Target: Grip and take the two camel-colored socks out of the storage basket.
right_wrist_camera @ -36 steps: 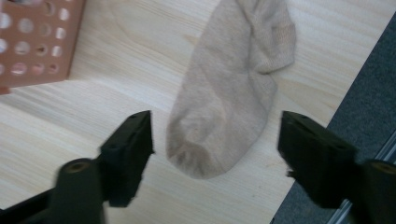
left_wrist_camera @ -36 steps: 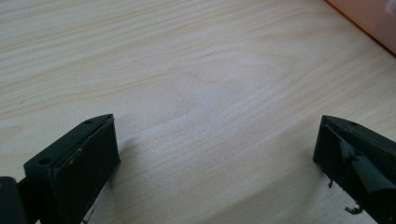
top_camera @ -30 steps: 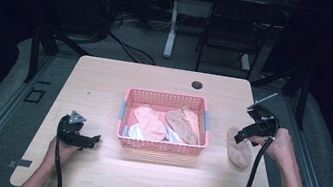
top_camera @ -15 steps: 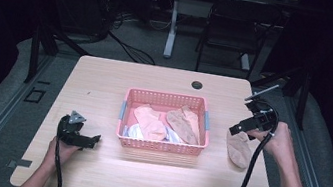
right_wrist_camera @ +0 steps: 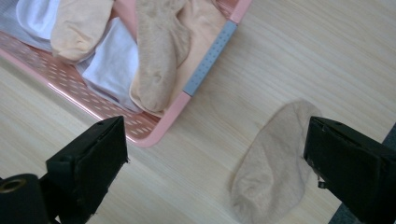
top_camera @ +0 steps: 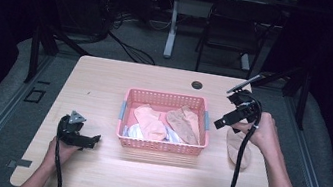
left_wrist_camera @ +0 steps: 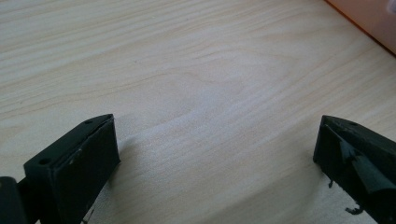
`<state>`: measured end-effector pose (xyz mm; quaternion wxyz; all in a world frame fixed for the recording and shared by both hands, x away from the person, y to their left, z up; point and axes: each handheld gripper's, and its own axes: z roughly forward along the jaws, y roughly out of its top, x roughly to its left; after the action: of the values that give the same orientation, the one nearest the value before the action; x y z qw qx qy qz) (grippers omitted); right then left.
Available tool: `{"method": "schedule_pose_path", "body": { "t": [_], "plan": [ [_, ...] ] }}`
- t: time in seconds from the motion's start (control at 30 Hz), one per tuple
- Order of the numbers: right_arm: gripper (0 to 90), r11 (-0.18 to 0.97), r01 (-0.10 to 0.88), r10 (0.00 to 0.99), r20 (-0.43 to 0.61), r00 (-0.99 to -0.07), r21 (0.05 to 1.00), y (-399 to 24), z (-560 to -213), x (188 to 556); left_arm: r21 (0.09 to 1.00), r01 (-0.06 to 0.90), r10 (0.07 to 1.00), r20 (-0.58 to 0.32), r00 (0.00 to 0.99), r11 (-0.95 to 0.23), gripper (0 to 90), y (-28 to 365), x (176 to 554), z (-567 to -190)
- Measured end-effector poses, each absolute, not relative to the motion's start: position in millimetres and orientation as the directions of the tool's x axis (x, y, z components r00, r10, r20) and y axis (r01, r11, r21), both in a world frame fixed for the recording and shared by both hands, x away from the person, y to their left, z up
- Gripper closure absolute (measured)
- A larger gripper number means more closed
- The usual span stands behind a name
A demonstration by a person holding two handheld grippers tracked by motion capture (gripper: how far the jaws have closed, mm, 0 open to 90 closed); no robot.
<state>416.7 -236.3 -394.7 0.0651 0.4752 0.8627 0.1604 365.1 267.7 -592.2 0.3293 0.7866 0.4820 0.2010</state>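
A pink plastic basket [top_camera: 166,95] sits mid-table holding several socks: a tan sock [top_camera: 183,125], a peach sock [top_camera: 149,121] and white ones [top_camera: 134,131]. One more tan sock [top_camera: 236,146] lies flat on the table to the basket's right. My right gripper [top_camera: 221,123] hangs open above the table between basket and that sock, empty. In the right gripper view the loose tan sock [right_wrist_camera: 274,163] lies between the wide jaws [right_wrist_camera: 215,135], with the basket's corner [right_wrist_camera: 163,125] beside it. My left gripper [top_camera: 95,139] rests open and empty left of the basket, over bare wood [left_wrist_camera: 215,126].
The wooden table [top_camera: 106,79] has a round cable hole [top_camera: 197,84] behind the basket. A basket edge [left_wrist_camera: 369,18] shows in the left gripper view's top right corner. A chair [top_camera: 230,28] and a table leg [top_camera: 172,23] stand beyond the far edge.
My right gripper has shifted left and a little up, from over the loose tan sock toward the basket's right side. The sock stays on the table. The left gripper has not moved.
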Motion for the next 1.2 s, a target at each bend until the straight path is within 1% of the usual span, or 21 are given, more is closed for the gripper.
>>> {"method": "schedule_pose_path", "body": {
  "t": [0.3,0.43,0.6,0.77,1.0,1.1,1.2],
  "plan": [
    [6.3,0.544,0.772,0.811,0.031,-0.584,0.329,-204.2,-392.0,422.7,0.712,0.626,0.891,-0.002,0.454,-0.318,0.0,267.7,365.1,-592.2],
    [7.1,0.579,0.756,0.790,0.019,-0.612,0.305,-190.0,-391.1,426.9,0.710,0.627,0.890,-0.003,0.457,-0.320,0.0,267.9,365.1,-592.0],
    [7.1,0.594,0.749,0.780,0.019,-0.626,0.291,-175.7,-390.8,432.3,0.711,0.626,0.890,-0.002,0.455,-0.319,0.0,267.8,365.1,-592.2],
    [6.9,0.609,0.750,0.769,0.040,-0.638,0.259,-163.0,-393.9,440.7,0.712,0.625,0.890,-0.002,0.457,-0.319,0.0,267.9,365.2,-592.2],
    [6.5,0.607,0.753,0.765,0.069,-0.640,0.255,-154.5,-405.2,445.5,0.712,0.625,0.889,-0.002,0.458,-0.320,0.0,268.0,365.2,-592.2],
    [6.5,0.592,0.758,0.769,0.090,-0.633,0.276,-151.5,-417.6,443.7,0.712,0.625,0.889,-0.003,0.458,-0.320,0.0,268.0,365.2,-592.2],
    [6.7,0.608,0.750,0.757,0.096,-0.647,0.261,-151.6,-424.8,443.9,0.712,0.625,0.889,-0.002,0.458,-0.320,0.0,268.0,365.2,-592.2]
  ]
}}
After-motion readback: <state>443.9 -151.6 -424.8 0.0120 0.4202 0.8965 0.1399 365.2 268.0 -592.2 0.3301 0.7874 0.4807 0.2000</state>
